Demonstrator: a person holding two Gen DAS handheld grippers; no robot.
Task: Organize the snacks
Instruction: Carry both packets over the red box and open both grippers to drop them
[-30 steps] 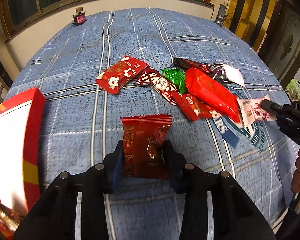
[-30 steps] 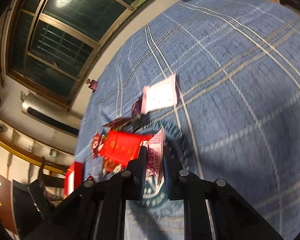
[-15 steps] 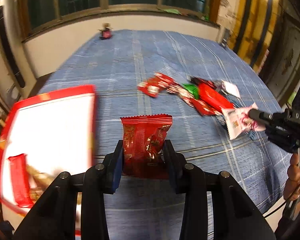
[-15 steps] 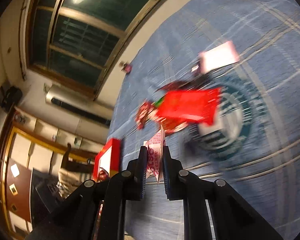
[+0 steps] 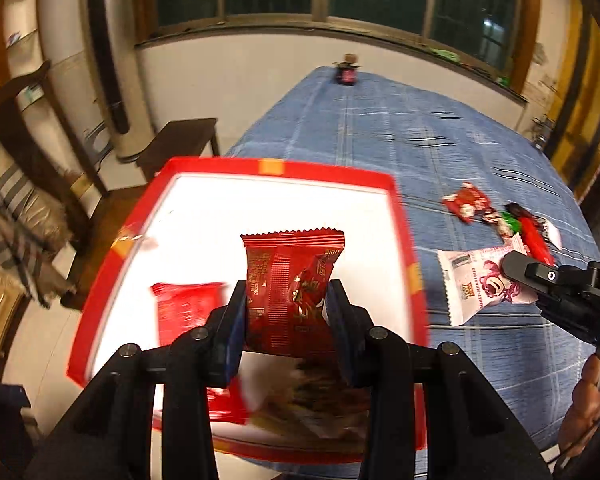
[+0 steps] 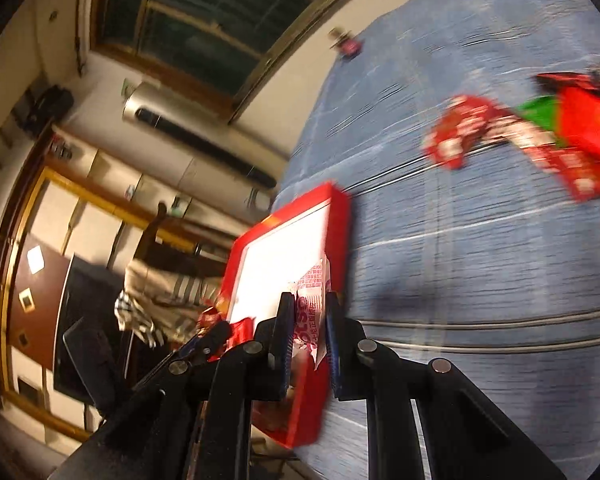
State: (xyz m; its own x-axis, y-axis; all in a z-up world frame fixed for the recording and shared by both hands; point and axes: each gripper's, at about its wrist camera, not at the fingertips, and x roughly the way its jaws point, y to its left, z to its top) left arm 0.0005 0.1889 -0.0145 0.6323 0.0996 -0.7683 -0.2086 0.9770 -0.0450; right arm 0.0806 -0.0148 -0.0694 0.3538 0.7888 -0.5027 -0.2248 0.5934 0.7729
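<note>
In the red box [image 5: 404, 240] perhaps 2 packets already lay; your left gripper [image 5: 287, 308] pinched a red packet [image 5: 292, 280], your right gripper [image 6: 309, 332] a pink packet [image 6: 312, 304], several remained on the cloth [image 5: 440, 140].

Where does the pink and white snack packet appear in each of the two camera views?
Left wrist view: the pink and white packet is at the right edge, over the blue cloth, held in the right claw.
Right wrist view: the same packet is low in the centre, pinched edge-on, in front of the box wall.
Shared landmark: the red box with the white inside, at the table's edge.
</note>
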